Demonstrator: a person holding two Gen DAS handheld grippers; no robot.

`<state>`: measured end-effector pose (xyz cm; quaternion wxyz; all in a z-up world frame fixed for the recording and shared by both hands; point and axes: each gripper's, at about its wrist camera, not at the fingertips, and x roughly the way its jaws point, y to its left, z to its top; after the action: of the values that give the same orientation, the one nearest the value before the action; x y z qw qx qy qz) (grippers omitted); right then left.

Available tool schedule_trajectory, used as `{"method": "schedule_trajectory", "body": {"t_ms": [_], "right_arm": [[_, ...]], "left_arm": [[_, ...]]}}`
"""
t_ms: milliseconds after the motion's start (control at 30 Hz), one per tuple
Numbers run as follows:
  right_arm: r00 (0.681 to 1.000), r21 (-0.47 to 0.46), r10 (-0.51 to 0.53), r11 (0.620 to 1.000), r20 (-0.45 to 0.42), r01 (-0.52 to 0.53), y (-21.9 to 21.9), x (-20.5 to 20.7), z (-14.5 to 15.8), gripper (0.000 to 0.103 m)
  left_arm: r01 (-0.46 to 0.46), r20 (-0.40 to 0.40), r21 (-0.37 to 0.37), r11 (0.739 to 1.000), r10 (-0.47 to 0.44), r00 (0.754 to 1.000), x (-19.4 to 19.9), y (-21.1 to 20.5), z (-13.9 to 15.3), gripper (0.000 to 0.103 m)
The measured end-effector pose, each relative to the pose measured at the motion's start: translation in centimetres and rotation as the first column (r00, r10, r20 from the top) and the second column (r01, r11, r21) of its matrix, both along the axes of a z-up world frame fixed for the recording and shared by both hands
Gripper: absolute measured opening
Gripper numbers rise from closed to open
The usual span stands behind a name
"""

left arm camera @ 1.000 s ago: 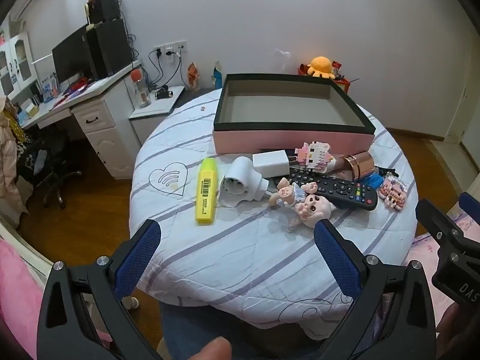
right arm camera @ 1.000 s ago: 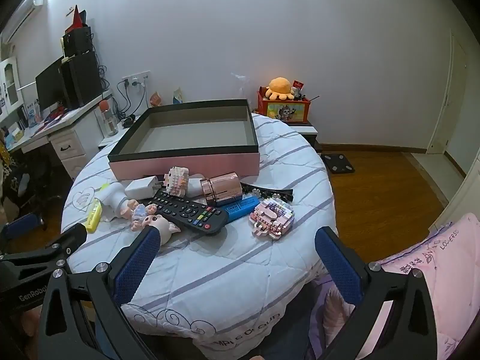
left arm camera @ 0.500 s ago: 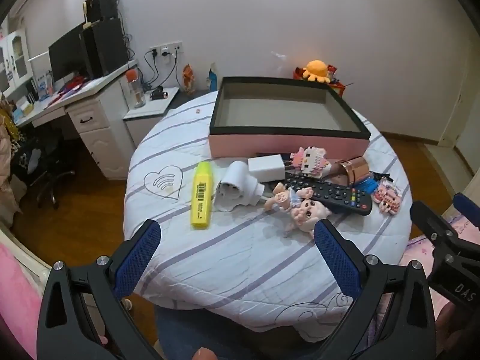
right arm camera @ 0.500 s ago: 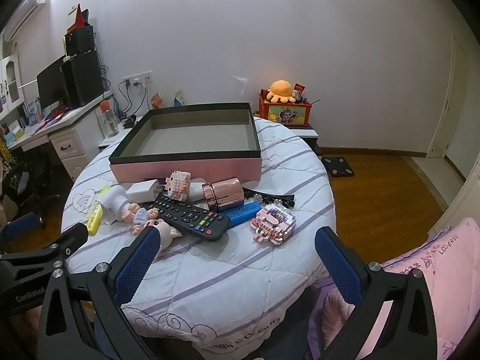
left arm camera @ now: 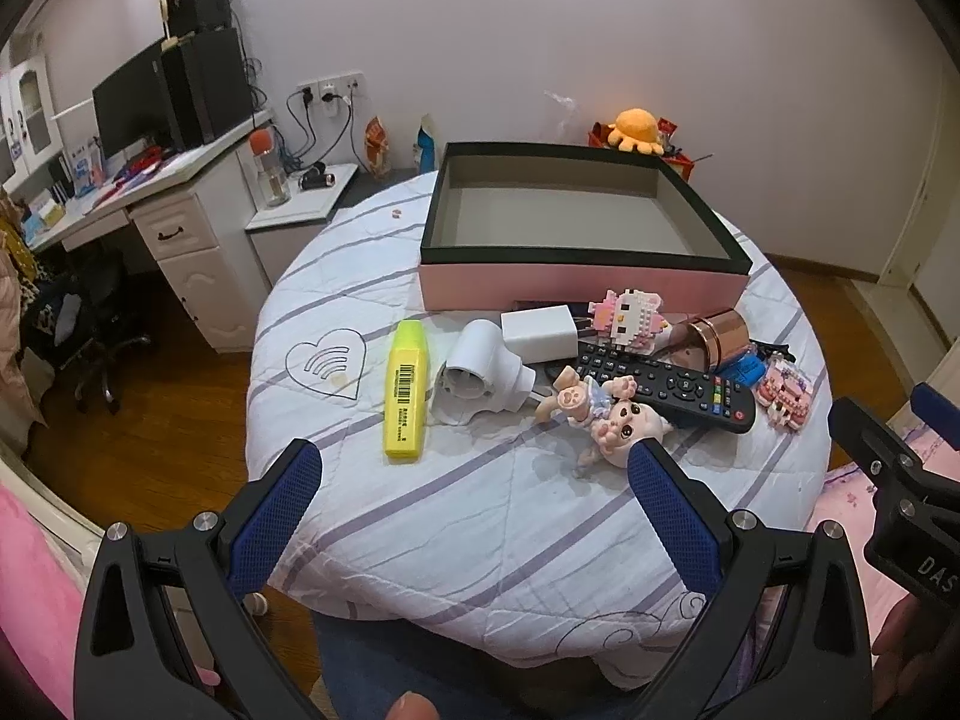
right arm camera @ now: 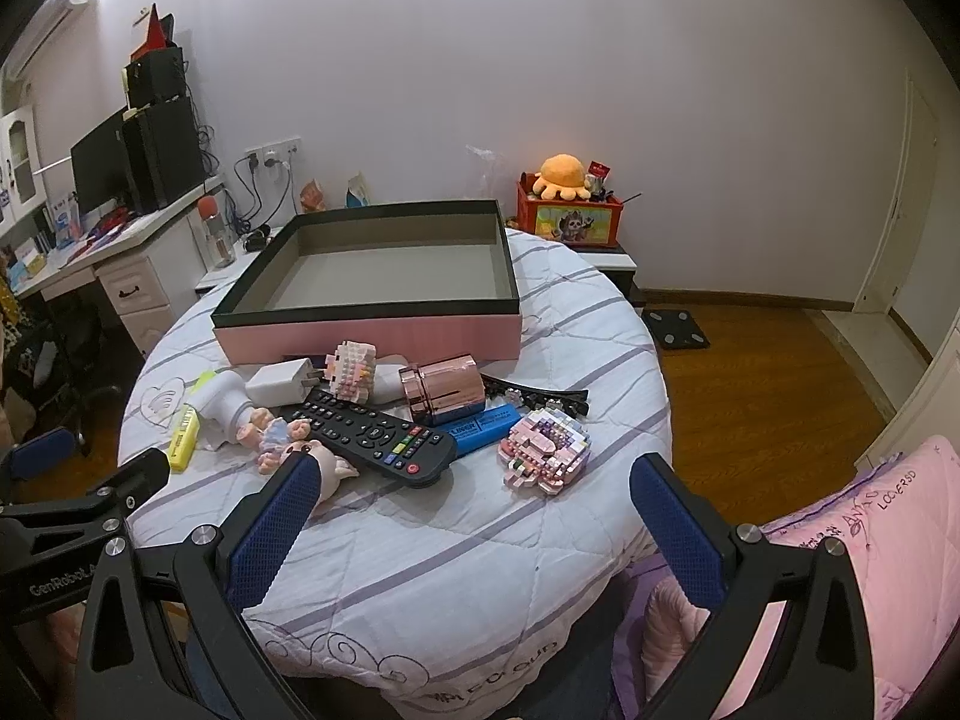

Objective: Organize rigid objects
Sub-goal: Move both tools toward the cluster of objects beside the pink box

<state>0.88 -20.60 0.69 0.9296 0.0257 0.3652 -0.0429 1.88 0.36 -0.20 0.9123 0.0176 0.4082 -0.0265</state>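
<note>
The left tool hangs above the near edge of the round table, its blue-padded fingers spread wide with nothing between them; the right tool is spread the same way and also holds nothing. On the striped cloth, toward 12 o'clock, sits the pink box with a dark rim, its inside bare. Just in front of it lies a crowded row of things. At the 9 o'clock end is the yellow highlighter, lying apart from the rest, and beside it the white plug adapter, touching the white charger cube. The black remote control lies slantwise in the middle, with the pig doll against its near side and the block-built cat figure behind it. The rose-gold cylinder lies on its side by the blue lighter, a black hair clip behind them. At the 3 o'clock end rests the pink block model.
</note>
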Motion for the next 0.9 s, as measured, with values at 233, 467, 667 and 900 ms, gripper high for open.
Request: {"method": "schedule_trajectory", "body": {"t_ms": [233, 467, 667, 900], "right_arm": [[0.999, 0.016, 0.026, 1.0, -0.046, -0.026, -0.5, 1.8, -0.1, 0.103], [0.994, 0.049, 0.027, 0.999, -0.105, -0.022, -2.1, 3.0, -1.2, 0.103], [0.986, 0.083, 0.028, 0.996, -0.164, -0.014, -3.0, 4.4, -2.9, 0.103], [0.981, 0.059, 0.08, 0.996, -0.179, -0.071, -1.3, 5.9, -3.1, 0.103]], "left_arm": [[-0.012, -0.017, 0.003, 1.0, 0.012, 1.0, 1.4, -0.5, 0.7, 0.103], [-0.045, -0.024, 0.025, 0.999, 0.045, 0.999, 2.3, -0.1, -0.4, 0.103], [-0.033, -0.059, -0.003, 0.999, 0.033, 0.998, 3.4, 0.4, -2.1, 0.103], [0.005, -0.075, 0.014, 1.0, -0.004, 0.997, 4.7, -0.7, -2.6, 0.103]]}}
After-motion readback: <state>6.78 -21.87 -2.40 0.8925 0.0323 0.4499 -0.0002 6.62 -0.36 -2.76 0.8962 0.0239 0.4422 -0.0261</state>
